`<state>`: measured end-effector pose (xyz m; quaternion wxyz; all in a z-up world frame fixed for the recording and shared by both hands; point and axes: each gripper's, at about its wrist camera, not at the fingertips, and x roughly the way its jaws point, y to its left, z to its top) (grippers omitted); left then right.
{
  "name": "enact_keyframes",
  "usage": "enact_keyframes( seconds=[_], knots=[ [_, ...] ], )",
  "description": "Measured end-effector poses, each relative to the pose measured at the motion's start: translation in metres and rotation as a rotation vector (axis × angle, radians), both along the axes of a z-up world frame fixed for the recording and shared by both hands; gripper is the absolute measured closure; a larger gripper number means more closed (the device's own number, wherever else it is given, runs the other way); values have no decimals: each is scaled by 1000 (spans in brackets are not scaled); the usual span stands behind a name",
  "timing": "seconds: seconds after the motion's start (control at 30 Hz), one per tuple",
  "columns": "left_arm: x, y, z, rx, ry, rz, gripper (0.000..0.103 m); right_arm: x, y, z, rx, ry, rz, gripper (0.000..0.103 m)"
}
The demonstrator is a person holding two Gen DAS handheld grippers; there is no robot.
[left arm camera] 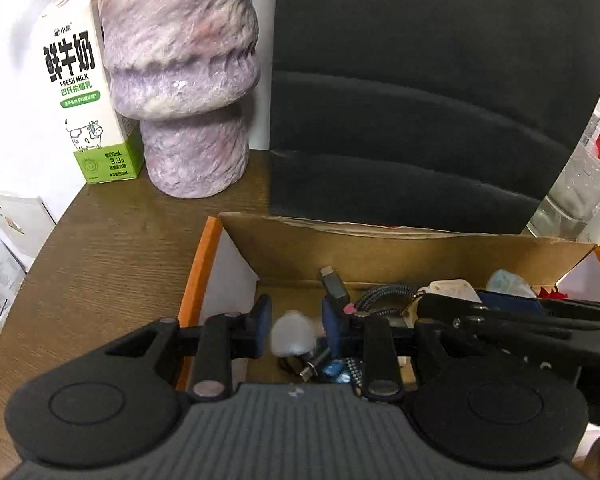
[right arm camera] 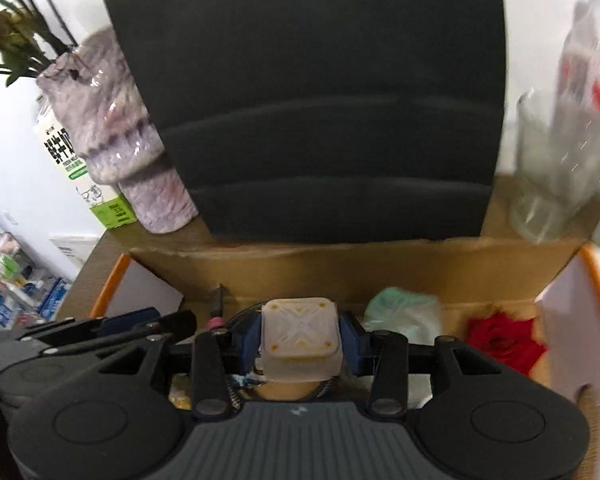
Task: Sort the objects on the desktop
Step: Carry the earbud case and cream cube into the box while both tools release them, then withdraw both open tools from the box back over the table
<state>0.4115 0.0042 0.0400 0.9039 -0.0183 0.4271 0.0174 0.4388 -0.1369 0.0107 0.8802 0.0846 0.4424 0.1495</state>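
Over the cardboard box (left arm camera: pixel 412 252) on the wooden desk (left arm camera: pixel 112 248), both grippers point down into the clutter. The left gripper (left arm camera: pixel 296 330) stands part open around a small whitish cap (left arm camera: pixel 293 336); its right pad meets the cap, while the left pad (left arm camera: pixel 262 326) looks just clear of it. The right gripper (right arm camera: pixel 300 340) has its 2 blue pads clamped on a translucent cube (right arm camera: pixel 300 340) with an X pattern on top. Inside the box lie cables (left arm camera: pixel 380 300), a red rose (right arm camera: pixel 500 340) and a pale green wad (right arm camera: pixel 404 312). Behind, a milk carton (left arm camera: pixel 80 92) reads "FRESH MILK" and "3.3g", beside a purple mottled vase (left arm camera: pixel 184 80).
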Motion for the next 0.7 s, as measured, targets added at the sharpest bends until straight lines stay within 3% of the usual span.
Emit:
enact_keyframes(
  seconds=[0.1, 0.2, 0.33, 0.47, 0.57, 0.7],
  knots=[
    [-4, 7, 7, -11, -22, 6, 49, -6, -5, 5, 23, -6, -12, 60],
    [-17, 12, 22, -61, -48, 18, 31, -19, -14, 23, 35, -36, -24, 48],
    [-67, 10, 48, -70, -149, 79, 11, -53, -33, 50, 10, -103, -47, 44],
    [-132, 2, 63, -133, -252, 72, 4, -109, -50, 72, -47, -197, -51, 35],
    [-177, -11, 68, -127, -299, 47, 1, -162, -55, 85, -115, -286, -41, 28],
    [-227, -20, 65, -126, -301, 4, 0, -237, -69, 88, -142, -379, -60, 22]
  ],
)
